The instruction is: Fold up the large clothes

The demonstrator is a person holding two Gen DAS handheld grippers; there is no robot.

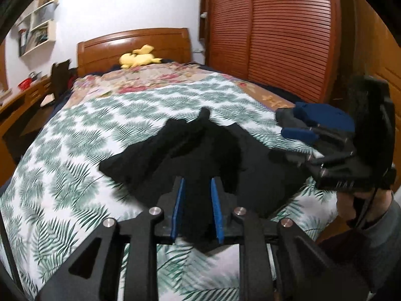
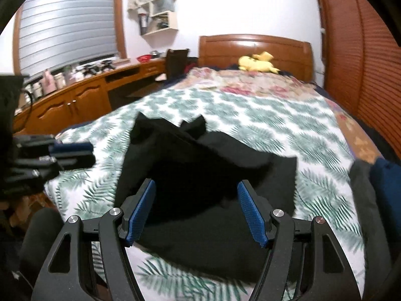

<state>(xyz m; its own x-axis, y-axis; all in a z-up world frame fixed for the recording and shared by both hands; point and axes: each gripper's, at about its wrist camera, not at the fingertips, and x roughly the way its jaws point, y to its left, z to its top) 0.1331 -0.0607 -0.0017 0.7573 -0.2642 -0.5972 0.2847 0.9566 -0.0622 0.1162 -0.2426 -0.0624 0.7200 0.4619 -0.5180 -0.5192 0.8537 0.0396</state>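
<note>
A black garment [image 1: 208,155] lies crumpled on the fern-print bedspread [image 1: 75,175]; it also shows in the right wrist view [image 2: 200,170]. My left gripper [image 1: 196,190] is shut on a fold of the black garment at its near edge. My right gripper [image 2: 196,198] is open, its blue pads [image 2: 250,210] wide apart above the garment's near part, holding nothing. The right gripper also shows at the right of the left wrist view [image 1: 300,130]. The left gripper shows at the left edge of the right wrist view [image 2: 72,153].
A yellow plush toy [image 1: 137,59] lies by the wooden headboard [image 1: 135,42]. A slatted wardrobe [image 1: 270,30] stands right of the bed. A wooden desk and cabinets [image 2: 75,102] run along the left. Folded dark clothes [image 2: 376,188] lie at the bed's right edge.
</note>
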